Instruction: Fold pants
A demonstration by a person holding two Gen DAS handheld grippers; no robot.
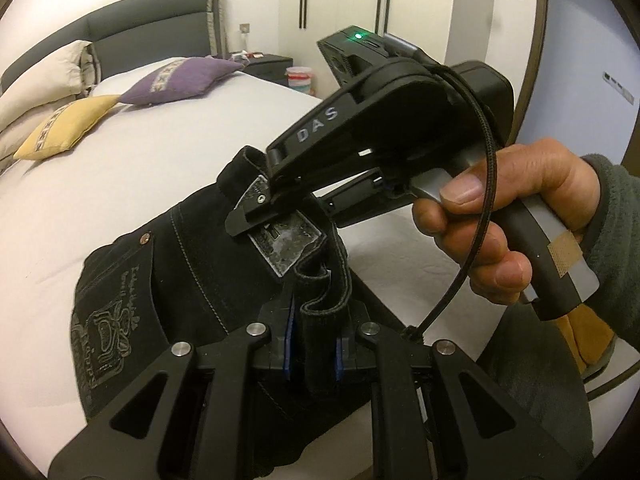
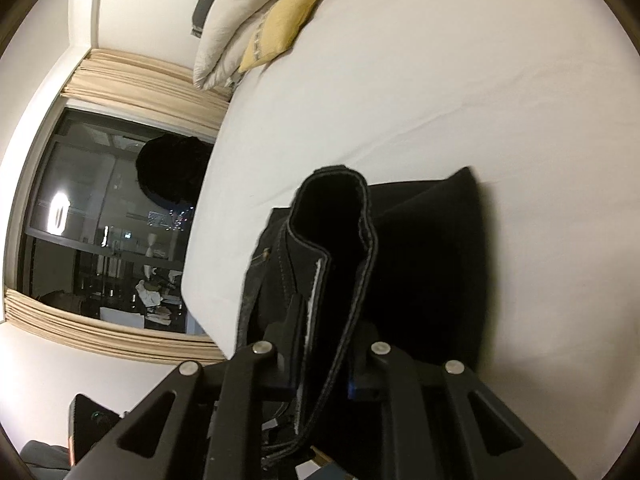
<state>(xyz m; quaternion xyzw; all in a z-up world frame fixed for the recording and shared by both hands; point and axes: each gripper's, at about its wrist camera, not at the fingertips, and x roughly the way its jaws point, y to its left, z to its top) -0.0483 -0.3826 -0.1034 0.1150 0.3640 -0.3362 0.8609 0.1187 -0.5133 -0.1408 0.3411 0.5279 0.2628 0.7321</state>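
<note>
Left wrist view: the left gripper point(image 1: 314, 354), at 6 o'clock, is clamped on a fold of waistband of the black corduroy pants point(image 1: 192, 264), which lie bunched on the white bed sheet point(image 1: 160, 152). At 3 o'clock a person's hand point(image 1: 504, 232) holds the right gripper point(image 1: 244, 224), its tips clenched on the pants' waistband near a silver label. A yellow cushion point(image 1: 66, 126) and a purple cushion point(image 1: 184, 80) lie at 10 o'clock.

Right wrist view: the right gripper's pads, at 6 o'clock, pinch a looped strip of waistband that stands toward 12 o'clock. The rest of the pants spreads across the sheet toward 3 o'clock. A dark window point(image 2: 108, 220) fills 9 o'clock.
</note>
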